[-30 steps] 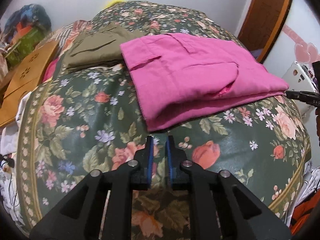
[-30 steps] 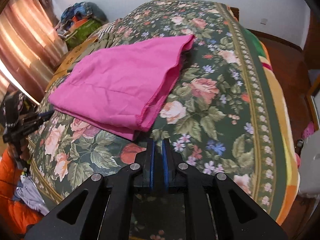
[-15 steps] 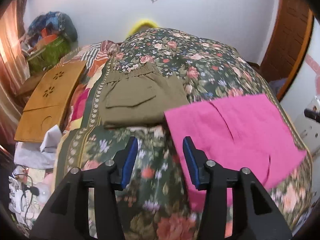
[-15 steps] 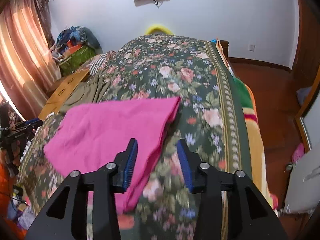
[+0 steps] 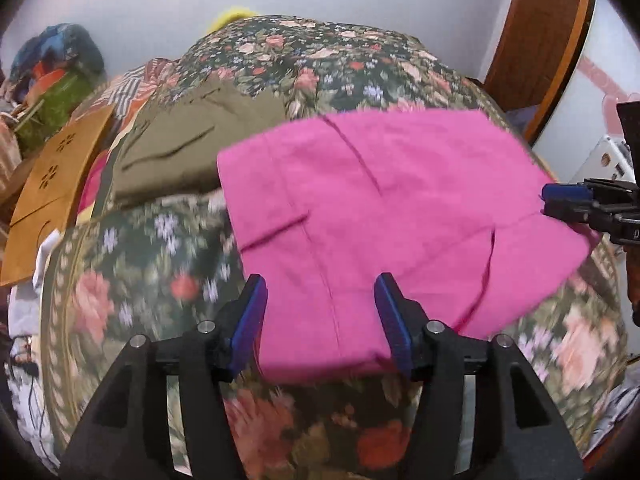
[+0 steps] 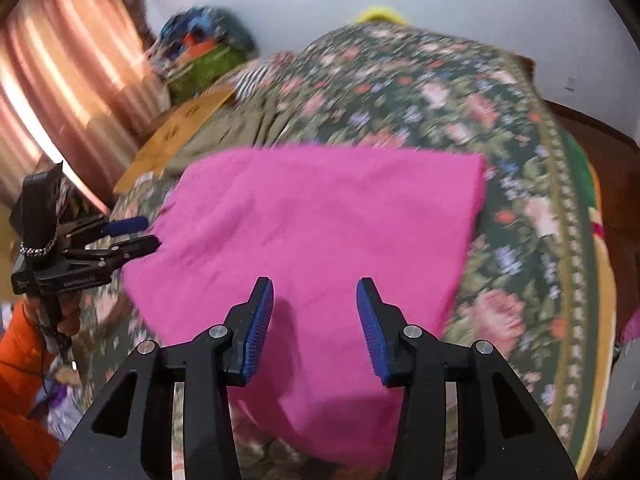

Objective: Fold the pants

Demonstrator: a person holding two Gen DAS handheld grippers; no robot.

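Hovering over folded pink pants (image 5: 372, 216), left gripper (image 5: 320, 312) released wide, right gripper (image 6: 314, 320) likewise, gripping nothing

Both tongs, the left tongs (image 5: 320, 316) and the right tongs (image 6: 315, 320), have matte black angular arms with triangular cut-outs, silver round screws at the joints and ribbed blue pads (image 6: 260, 328); an orange sleeve (image 6: 16, 364) shows
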